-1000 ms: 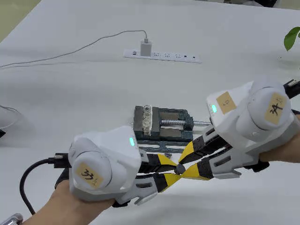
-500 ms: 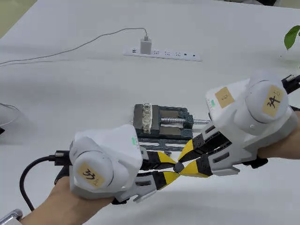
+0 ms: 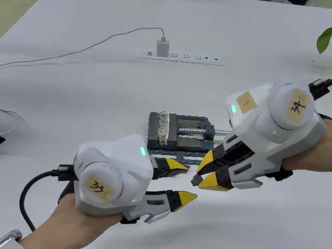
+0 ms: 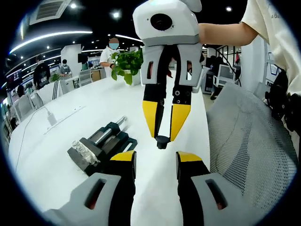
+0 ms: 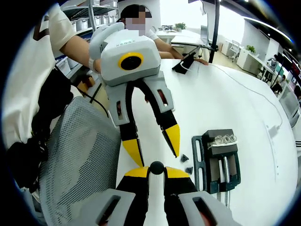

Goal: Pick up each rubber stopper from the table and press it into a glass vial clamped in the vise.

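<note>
A dark rubber stopper (image 3: 195, 180) is pinched at the tips of my right gripper (image 3: 200, 176), which is shut on it just in front of the vise (image 3: 181, 139). Clear glass vials (image 3: 164, 126) stand upright in a row, clamped at the vise's left end. My left gripper (image 4: 156, 157) faces the right one with its yellow-tipped jaws open and nothing between them, a short gap from the stopper (image 4: 162, 141). In the right gripper view the held stopper (image 5: 156, 168) sits between my own jaws. Two loose stoppers (image 5: 186, 163) lie on the table beside the vise (image 5: 216, 162).
A white power strip (image 3: 181, 57) with a charger and its cable lies at the back of the white table (image 3: 93, 98). A green plant leaf (image 3: 324, 40) shows at the right edge. A mesh chair (image 5: 80, 155) stands close to the table's near side.
Both grippers' tips met on the stopper before. My left gripper has opened and drawn back, and the stopper now stays in the right gripper alone.
</note>
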{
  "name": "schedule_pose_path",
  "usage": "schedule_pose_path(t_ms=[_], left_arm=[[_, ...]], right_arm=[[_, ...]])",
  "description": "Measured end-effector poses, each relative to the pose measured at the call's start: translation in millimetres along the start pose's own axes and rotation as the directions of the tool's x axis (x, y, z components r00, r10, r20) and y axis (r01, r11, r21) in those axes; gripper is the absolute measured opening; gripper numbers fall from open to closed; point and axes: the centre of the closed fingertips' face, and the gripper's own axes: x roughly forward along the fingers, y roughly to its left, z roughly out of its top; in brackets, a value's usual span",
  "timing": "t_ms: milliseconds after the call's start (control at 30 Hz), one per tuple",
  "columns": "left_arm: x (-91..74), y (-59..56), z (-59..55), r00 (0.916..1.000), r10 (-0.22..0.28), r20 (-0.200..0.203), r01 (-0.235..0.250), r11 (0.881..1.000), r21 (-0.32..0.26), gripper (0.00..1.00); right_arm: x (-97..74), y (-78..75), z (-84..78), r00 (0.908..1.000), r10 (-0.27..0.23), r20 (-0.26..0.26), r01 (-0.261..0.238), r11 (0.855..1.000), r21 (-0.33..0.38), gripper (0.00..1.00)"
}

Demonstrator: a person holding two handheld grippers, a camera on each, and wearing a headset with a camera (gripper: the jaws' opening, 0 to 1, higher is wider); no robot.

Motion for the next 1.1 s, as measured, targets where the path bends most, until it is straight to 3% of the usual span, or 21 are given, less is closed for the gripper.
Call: schedule_pose_path(t_ms=[100,300,433,500,600,633,733,800,1100], left_arm=[[-4.2,10.7,-4.2,0.9987,0.051,-0.001,-0.051,0.999,-0.003,0.41],[-18.2,36.0,-14.8,0.9854,0.170,0.000,-0.170,0.982,-0.084,0.63],[-25.4,46.8,-20.1,0.9790,0.204,0.001,-0.202,0.973,-0.109,0.75],[-31.1,57.8,-21.2,0.9667,0.256,0.007,-0.253,0.959,-0.127,0.82],[-37.1,65.1,-23.7,0.9602,0.279,0.008,-0.274,0.947,-0.167,0.90],[-38.5,66.5,-24.0,0.9622,0.272,0.011,-0.266,0.948,-0.177,0.91],[-41.8,70.8,-26.5,0.9579,0.287,0.011,-0.279,0.940,-0.194,0.99],[-42.4,69.9,-29.9,0.9611,0.276,-0.004,-0.271,0.939,-0.212,0.99],[-42.5,72.0,-28.8,0.9588,0.284,0.008,-0.276,0.938,-0.208,0.99]], right_arm=[[0.3,-1.7,-1.8,1.0000,0.000,-0.005,0.000,1.000,0.004,0.07],[2.0,-2.3,-4.2,0.9999,0.006,-0.013,-0.006,1.000,0.010,0.07],[3.3,-4.2,-4.3,0.9999,0.005,-0.013,-0.005,1.000,0.011,0.07],[4.1,-8.4,-4.7,0.9999,-0.006,-0.012,0.006,1.000,0.016,0.07],[4.9,-12.2,-5.4,0.9999,-0.012,-0.009,0.012,1.000,0.022,0.07],[5.2,-12.8,-6.0,0.9999,-0.010,-0.010,0.011,1.000,0.020,0.07],[5.9,-13.9,-6.5,0.9999,-0.005,-0.012,0.005,1.000,-0.025,0.07],[6.6,-15.1,-7.1,0.9998,-0.006,-0.017,0.005,0.998,-0.055,0.06],[8.4,-27.3,-1.6,0.9996,-0.001,-0.028,0.000,0.999,-0.050,0.06]])
